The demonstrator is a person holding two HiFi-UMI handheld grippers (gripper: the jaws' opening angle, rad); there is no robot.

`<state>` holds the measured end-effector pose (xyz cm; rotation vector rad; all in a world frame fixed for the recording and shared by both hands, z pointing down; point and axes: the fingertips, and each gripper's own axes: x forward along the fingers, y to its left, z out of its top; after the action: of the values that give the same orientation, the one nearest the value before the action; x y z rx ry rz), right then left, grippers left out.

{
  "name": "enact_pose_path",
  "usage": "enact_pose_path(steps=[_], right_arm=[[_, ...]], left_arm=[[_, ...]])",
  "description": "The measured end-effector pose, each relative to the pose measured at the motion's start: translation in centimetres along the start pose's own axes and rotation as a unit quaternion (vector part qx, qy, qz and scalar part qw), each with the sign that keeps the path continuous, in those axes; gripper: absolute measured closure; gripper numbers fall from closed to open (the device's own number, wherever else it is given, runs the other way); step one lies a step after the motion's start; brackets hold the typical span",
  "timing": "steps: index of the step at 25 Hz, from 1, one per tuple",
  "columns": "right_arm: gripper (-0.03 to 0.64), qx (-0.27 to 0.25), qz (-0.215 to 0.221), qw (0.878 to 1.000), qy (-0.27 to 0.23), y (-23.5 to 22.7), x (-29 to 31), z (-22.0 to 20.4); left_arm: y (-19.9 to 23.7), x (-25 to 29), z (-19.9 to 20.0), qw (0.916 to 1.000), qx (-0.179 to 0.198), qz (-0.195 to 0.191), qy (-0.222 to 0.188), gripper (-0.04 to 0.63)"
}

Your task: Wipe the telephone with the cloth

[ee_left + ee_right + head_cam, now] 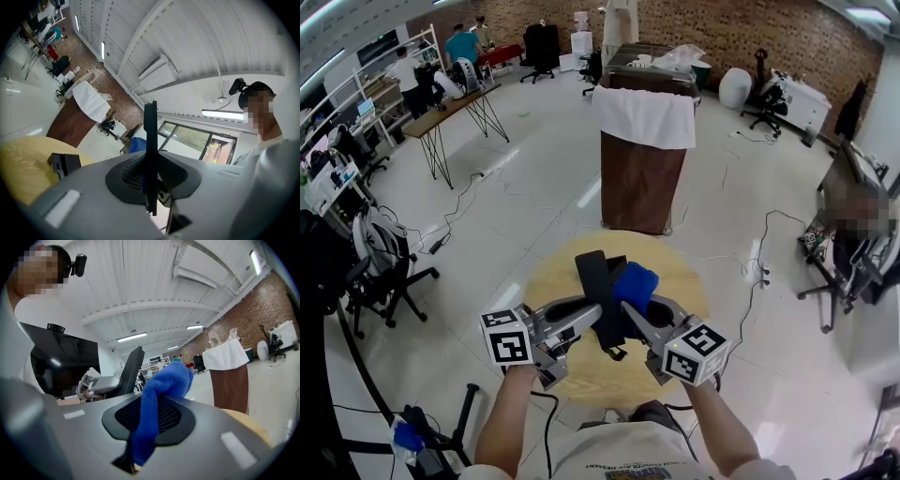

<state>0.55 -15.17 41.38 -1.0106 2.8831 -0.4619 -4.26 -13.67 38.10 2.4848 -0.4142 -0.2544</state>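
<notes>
Left hand-held gripper point(581, 317) is clamped on the flat black telephone handset point(594, 298): the left gripper view shows the slab edge-on between the two dark pads, rising past the jaw tips. Right hand-held gripper point(639, 314) is closed on a blue terry cloth point(635, 284), which runs down between its pads and bunches in a soft lump above them. In the head view the handset is lifted over the middle of the bench, tilted with its upper end leaning to the left, and the cloth sits against its right side near the top; whether it presses on the plastic cannot be told. Both grippers meet over the bench, jaws pointing towards each other, each held by a bare forearm.

Behind the handset the boxy black telephone base point(65, 163) rests on the round yellow bench point(572, 380), near its far side.

Beyond the bench stands a tall brown cabinet point(639, 183) with a white sheet point(645, 114) draped over its top. Around it spreads a glossy white floor point(534, 187) crossed by dark cables. A black office chair point(380, 272) stands at the left, and a long trestle table point(455, 101) sits further back near a red brick wall point(741, 33). People are at the far left corner.
</notes>
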Motion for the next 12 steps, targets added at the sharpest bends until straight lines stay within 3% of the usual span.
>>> enact_pose_path(steps=[12], right_arm=[[0.555, -0.006, 0.002, 1.0, -0.012, 0.0, 0.5, 1.5]], left_arm=[[-0.5, 0.5, -1.6, 0.9996, -0.006, -0.012, 0.024, 0.532]])
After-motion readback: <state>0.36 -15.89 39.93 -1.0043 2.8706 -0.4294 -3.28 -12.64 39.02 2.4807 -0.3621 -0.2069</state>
